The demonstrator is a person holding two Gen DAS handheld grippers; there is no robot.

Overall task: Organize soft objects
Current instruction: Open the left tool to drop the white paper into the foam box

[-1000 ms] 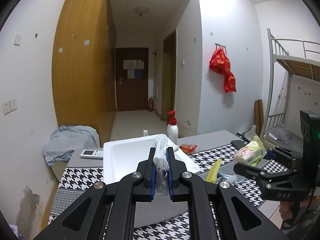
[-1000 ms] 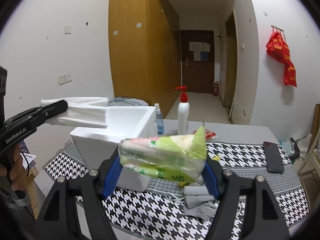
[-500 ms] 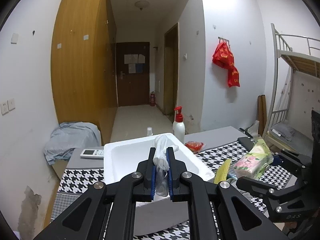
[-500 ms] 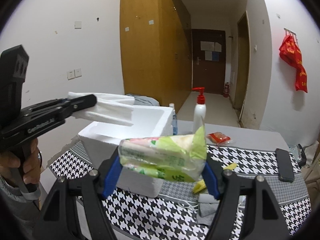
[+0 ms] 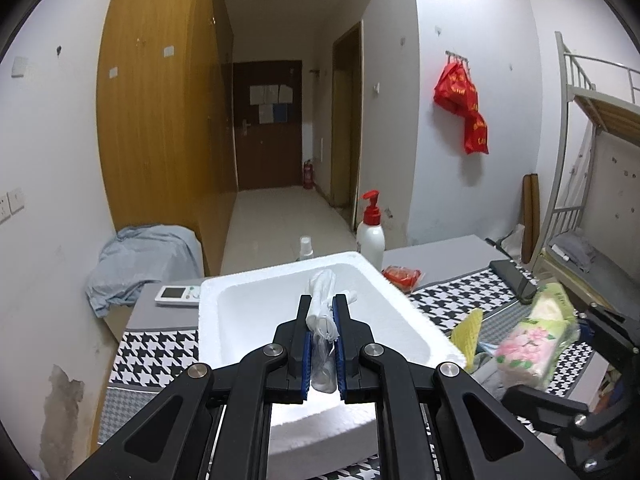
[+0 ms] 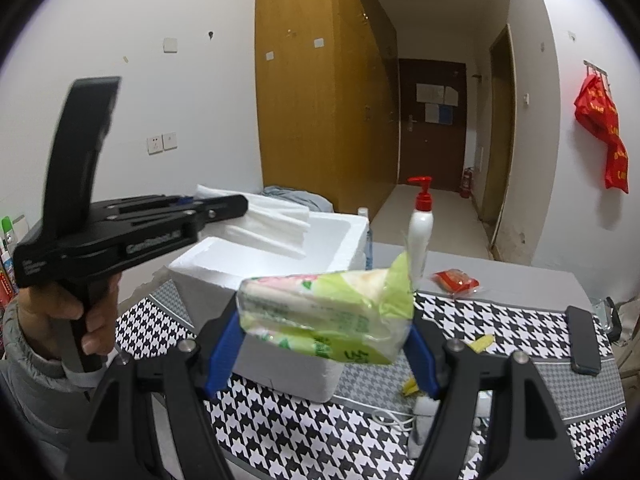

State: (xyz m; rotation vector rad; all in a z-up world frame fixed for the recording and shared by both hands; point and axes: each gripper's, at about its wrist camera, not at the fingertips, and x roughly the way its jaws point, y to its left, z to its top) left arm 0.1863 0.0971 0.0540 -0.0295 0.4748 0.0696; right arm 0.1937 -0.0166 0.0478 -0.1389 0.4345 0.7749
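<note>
My left gripper (image 5: 323, 300) is shut on a thin white pack of tissues (image 5: 320, 312), held above the hollow of the white foam box (image 5: 256, 312). From the right wrist view the same left gripper (image 6: 240, 205) holds the white tissue pack (image 6: 276, 222) over the foam box (image 6: 280, 256). My right gripper (image 6: 324, 320) is shut on a green, flower-printed tissue packet (image 6: 324, 312), held in the air in front of the box. That packet (image 5: 536, 336) shows at the right in the left wrist view, where the right gripper's tips are hidden behind it.
A houndstooth cloth (image 6: 500, 320) covers the table. On it stand a red-pump bottle (image 6: 420, 224), a red snack packet (image 6: 456, 280), a dark phone (image 6: 584, 336), yellow wrappers (image 6: 482, 342) and a white cable (image 6: 396, 420). A remote (image 5: 178, 294) lies behind the box. A hand (image 6: 80, 312) grips the left handle.
The left gripper has carried the white tissue pack forward and slightly down, further over the foam box. The right gripper with the green packet has shifted a little.
</note>
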